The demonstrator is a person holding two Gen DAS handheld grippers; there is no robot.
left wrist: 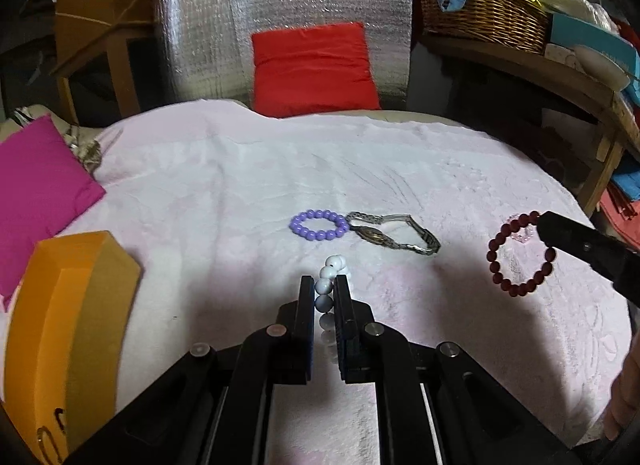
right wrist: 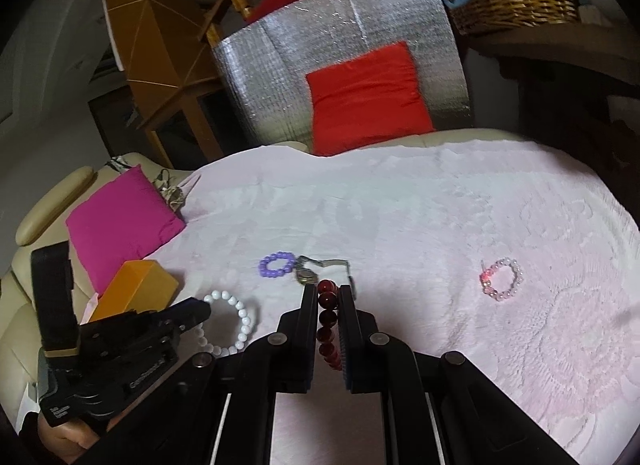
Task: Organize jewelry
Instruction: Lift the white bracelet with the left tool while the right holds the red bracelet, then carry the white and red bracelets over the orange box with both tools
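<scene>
Evidently I was mid-carry: my left gripper (left wrist: pixel 325 285) was clenched on the white bracelet (left wrist: pixel 327 289) and my right gripper (right wrist: pixel 328 295) on the dark red bracelet (right wrist: pixel 326 325), both lifted off the white cloth (left wrist: pixel 200 193), so the next move called for a steady swing toward the orange box (left wrist: pixel 68 325) without letting beads slip. Only the right view clearly showed the pink bracelet (right wrist: pixel 503 280) lying well apart, while the left view showed the purple bracelet (left wrist: pixel 319 225) touching the watch (left wrist: pixel 394 233).

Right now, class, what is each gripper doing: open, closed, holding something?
Left gripper: shut on the white bead bracelet.
Right gripper: shut on the dark red bead bracelet.
</scene>
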